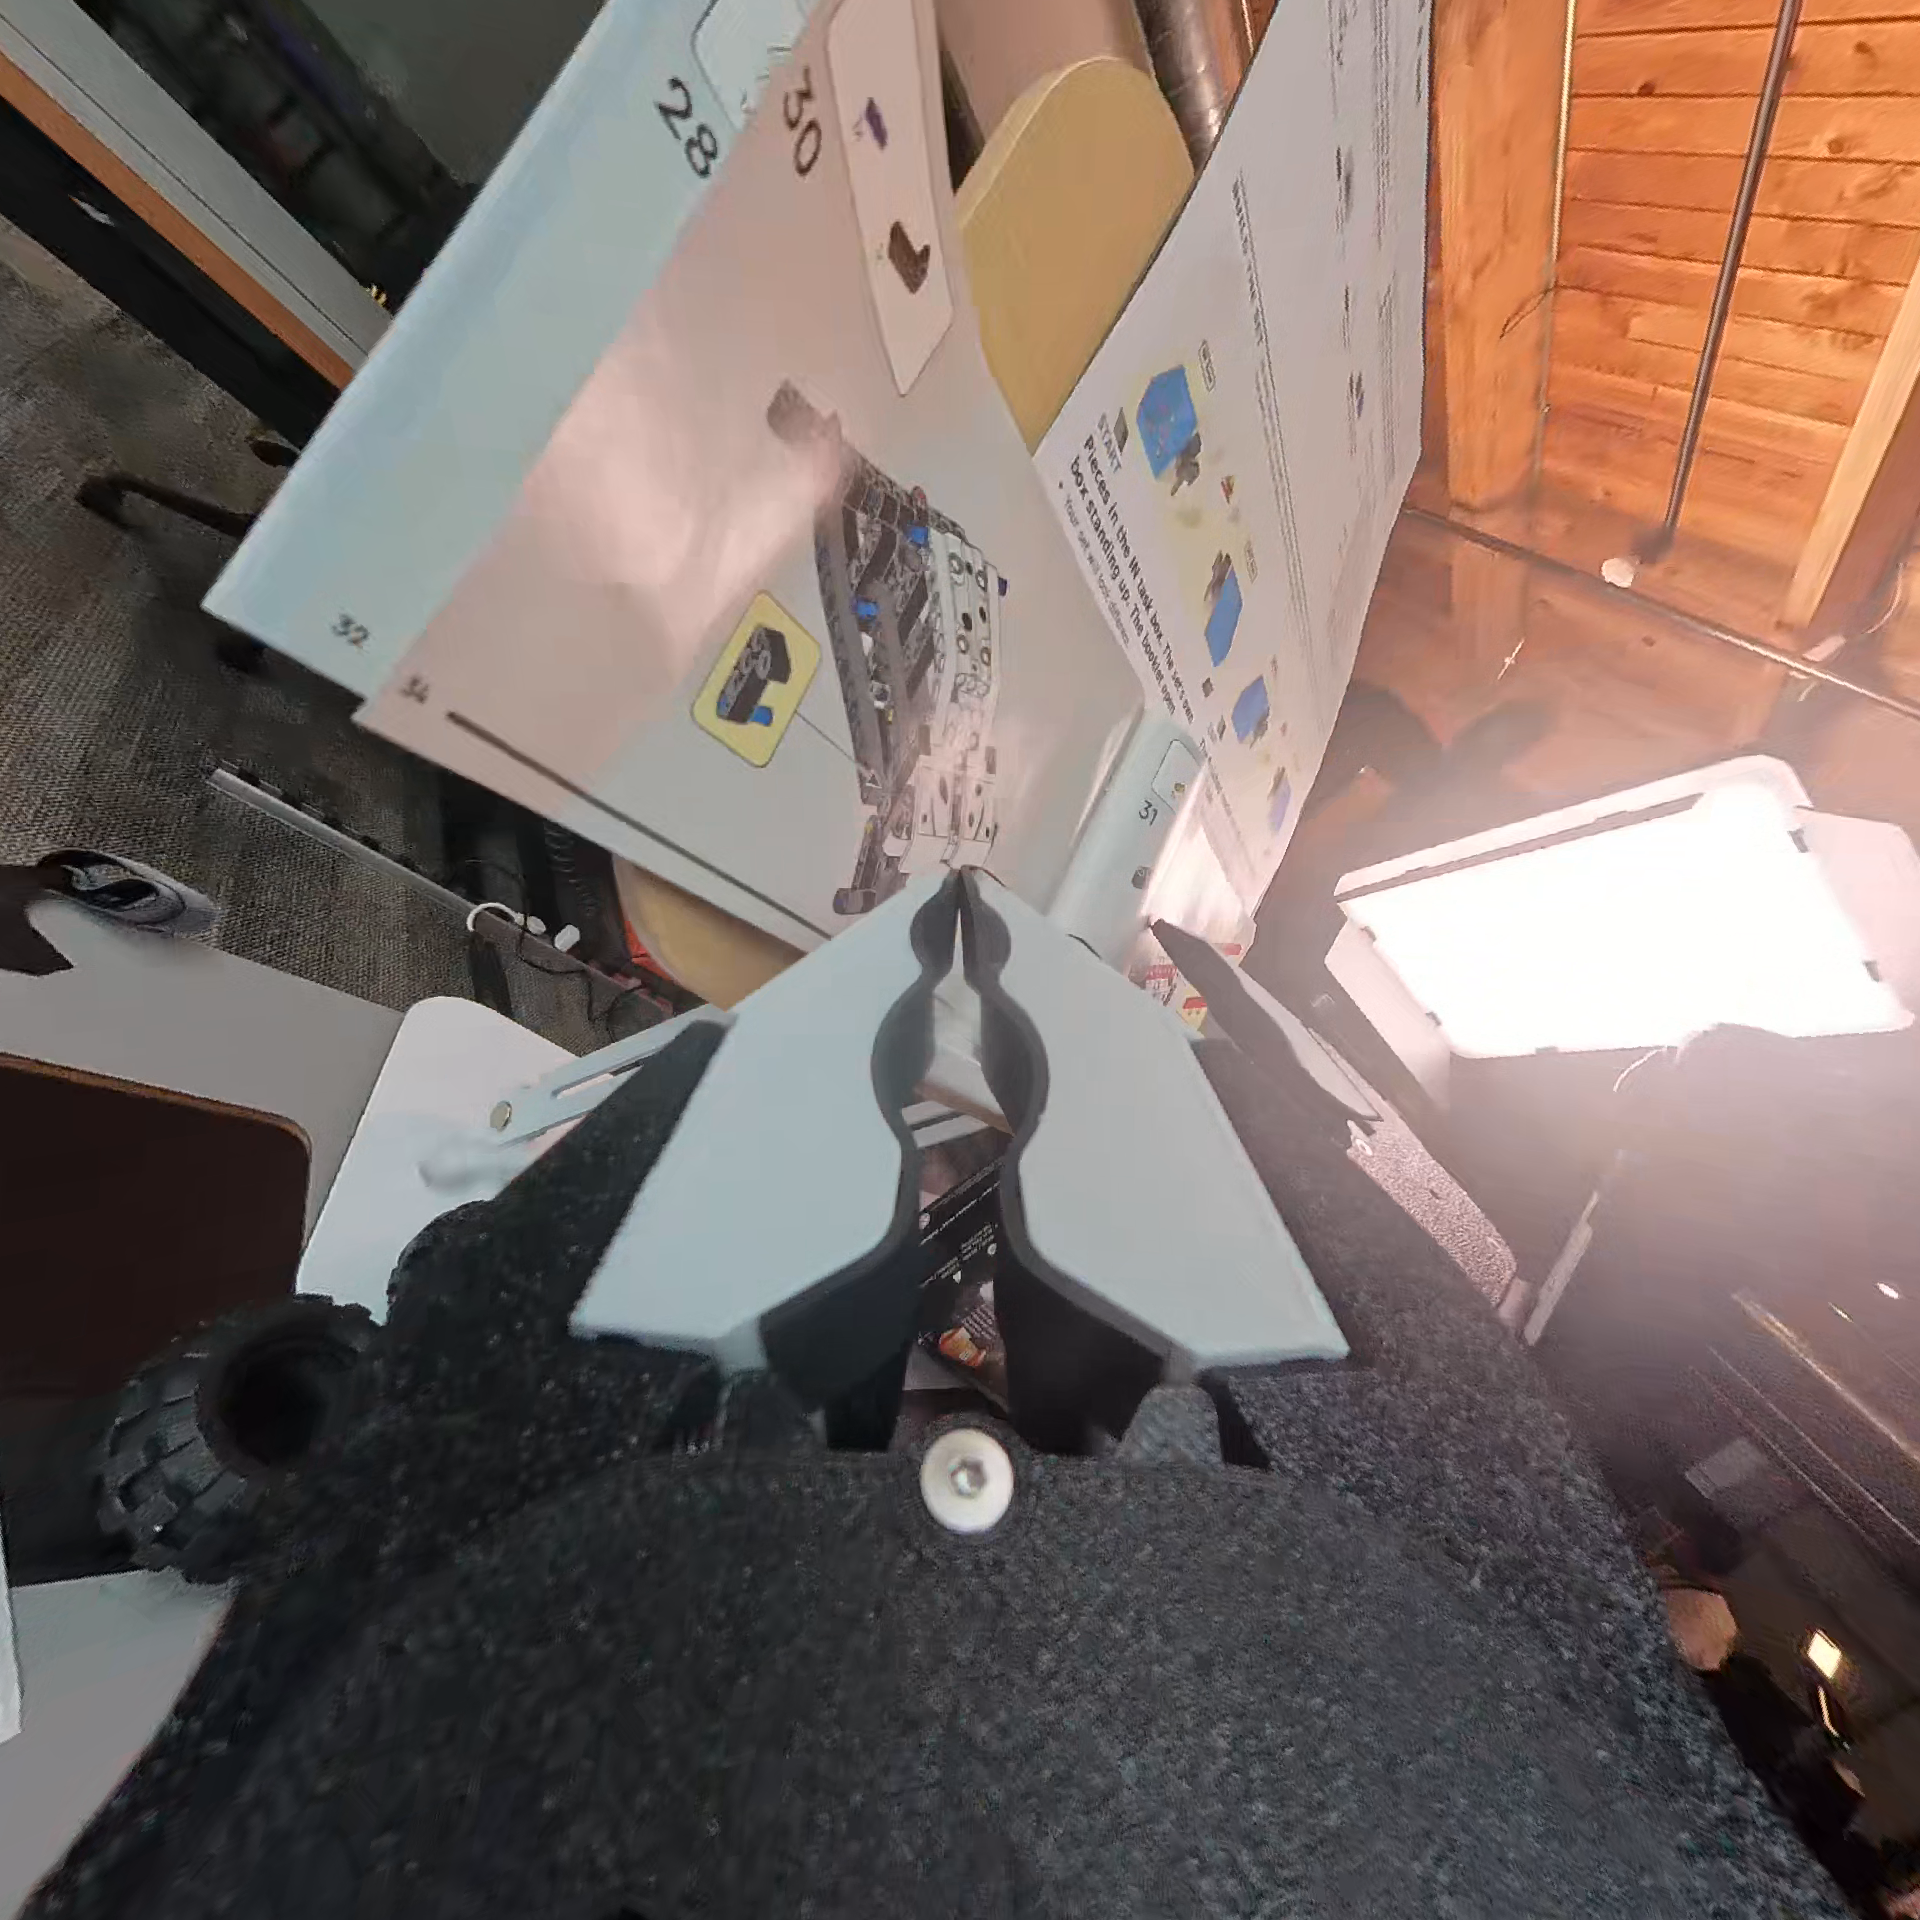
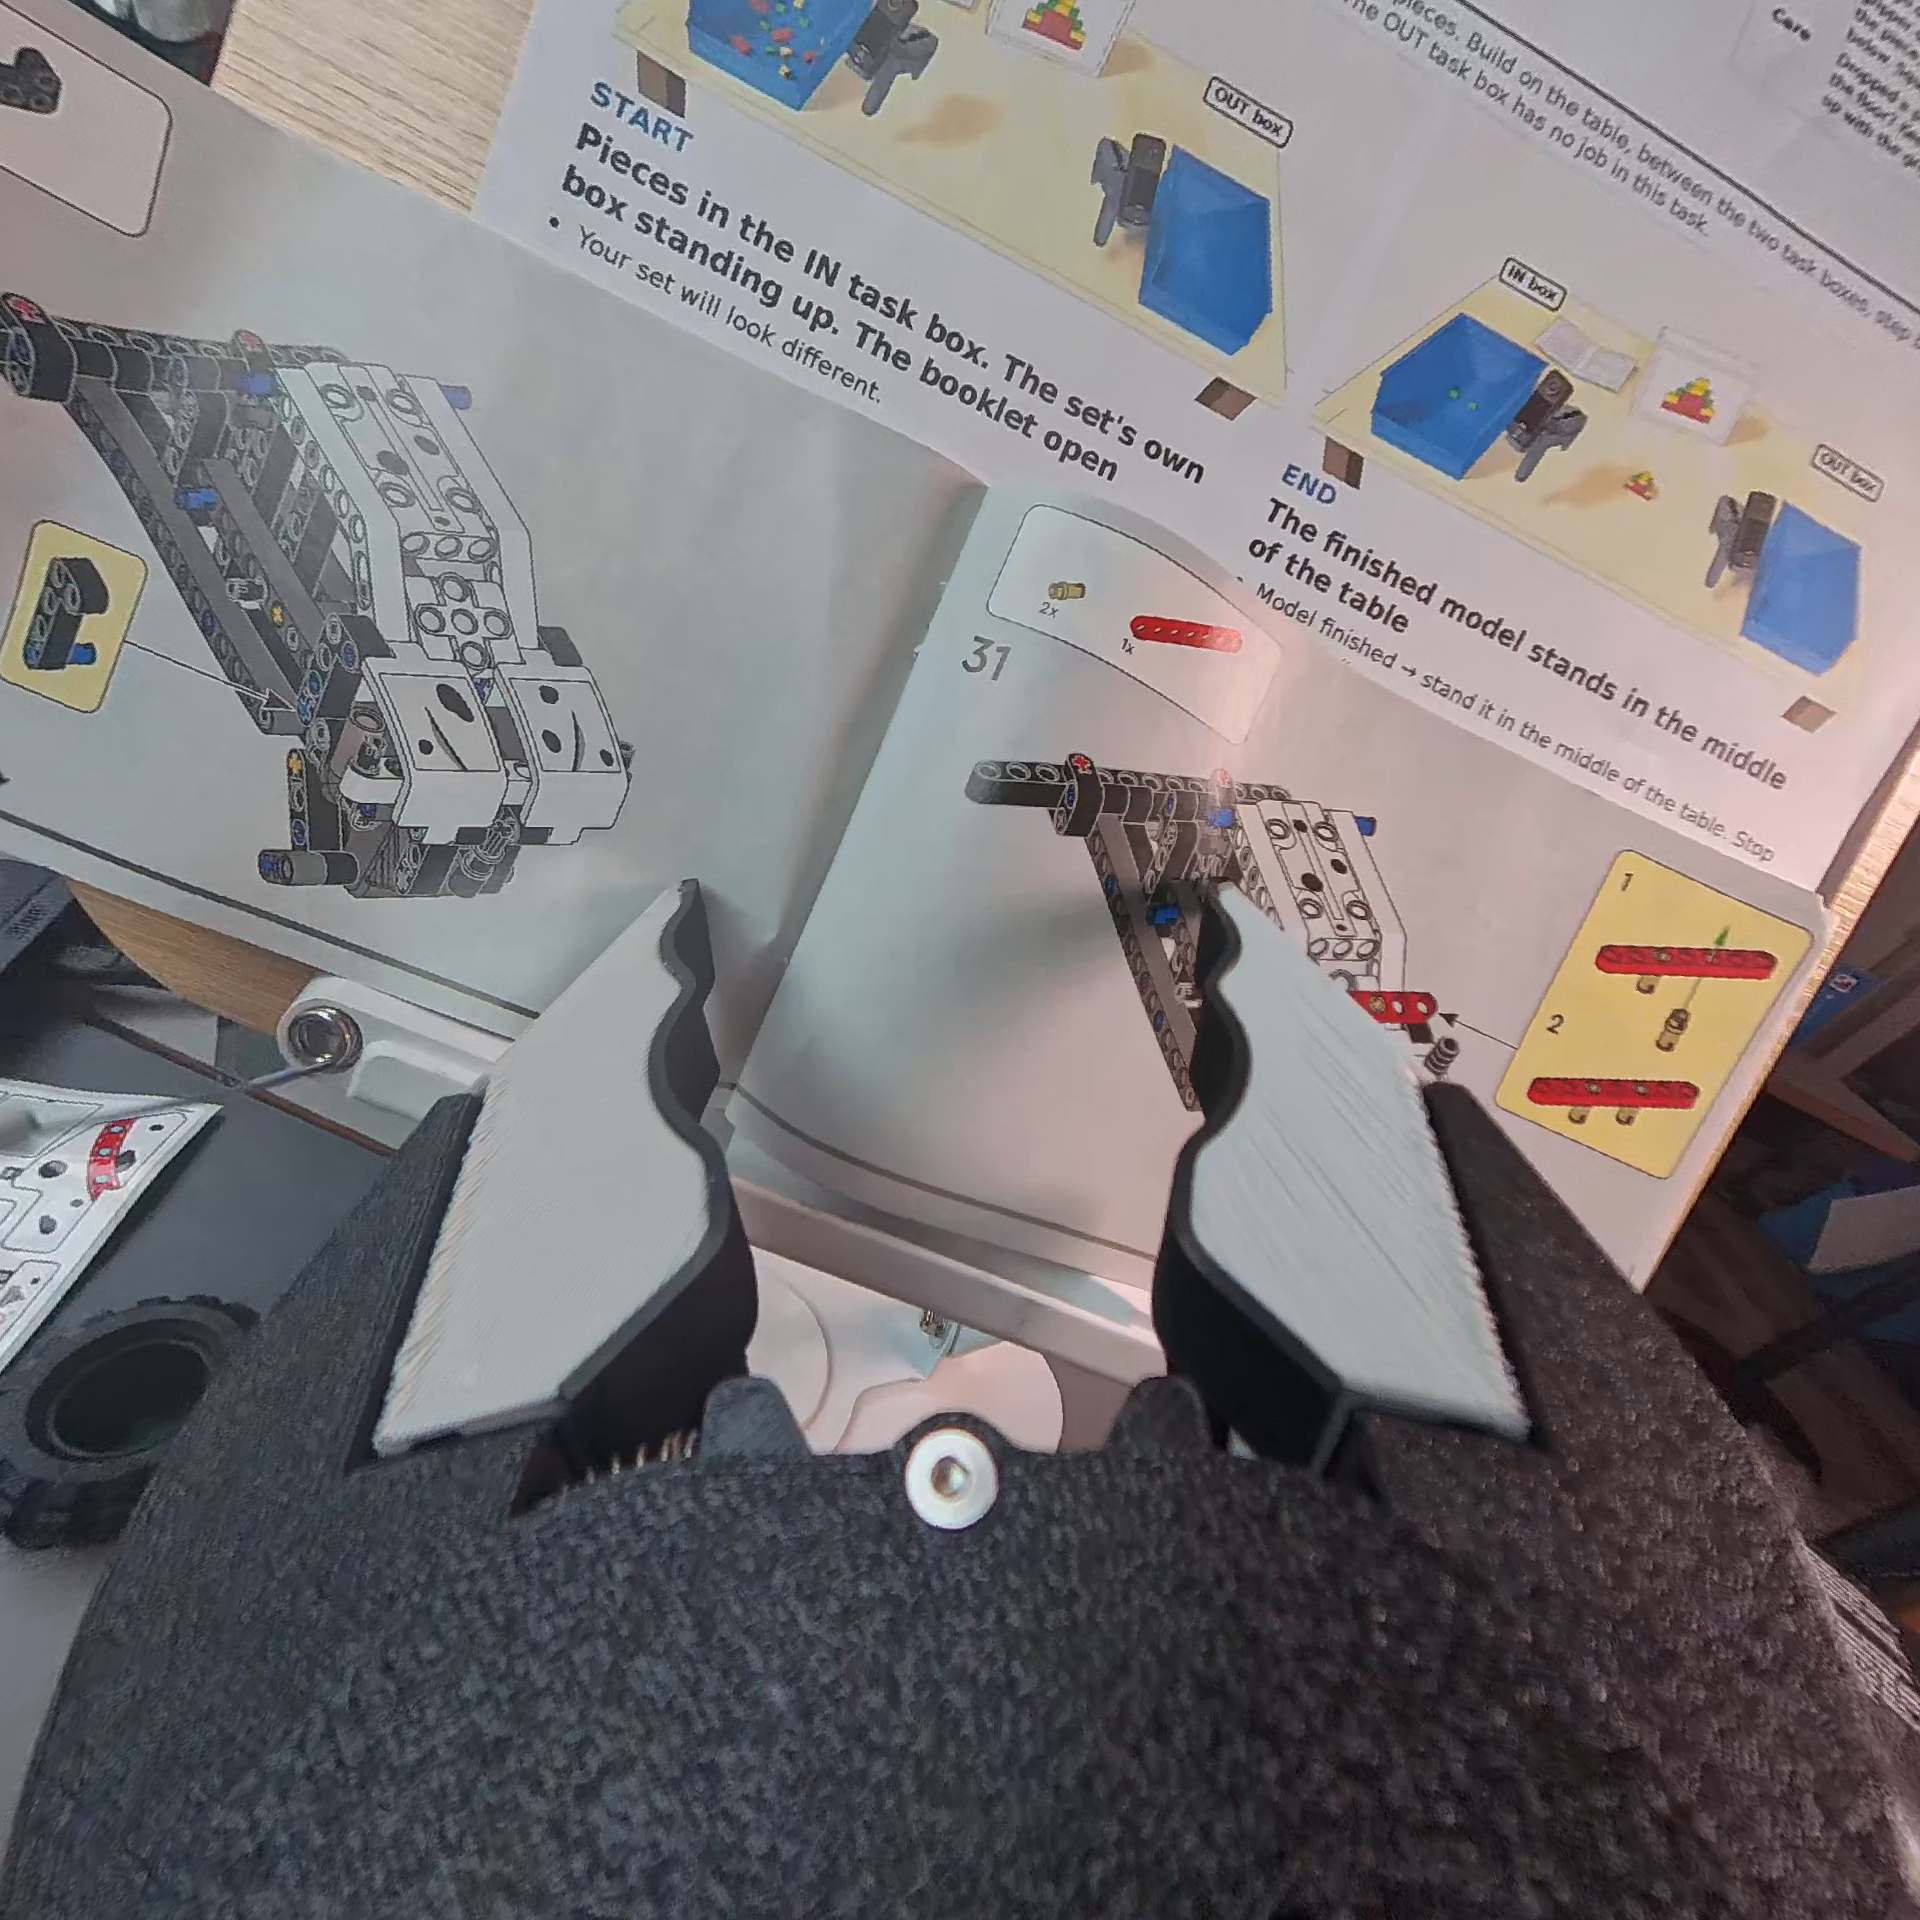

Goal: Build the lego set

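The open Lego instruction booklet [image 2: 644, 540] stands tilted on a white stand [image 2: 416, 1070]. It also shows in the left wrist view [image 1: 665, 499]. My right gripper [image 2: 951, 899] is open and empty, with its fingers spread in front of the booklet's curling right page [image 2: 987, 935]. My left gripper [image 1: 958, 883] is shut, fingertips together. They line up with the lower edge of the booklet's left page, and I cannot tell whether they touch it. A dark finger [image 1: 1236, 987] of the right gripper shows to the right of the left one.
A printed task sheet [image 2: 1351, 312] leans behind the booklet. A black Lego tyre [image 2: 104, 1403] lies at the lower left, also in the left wrist view [image 1: 239, 1423]. A sticker sheet [image 2: 83, 1174] lies beside it. A bright white box [image 1: 1621, 914] glares at the right, under a wooden wall [image 1: 1662, 260].
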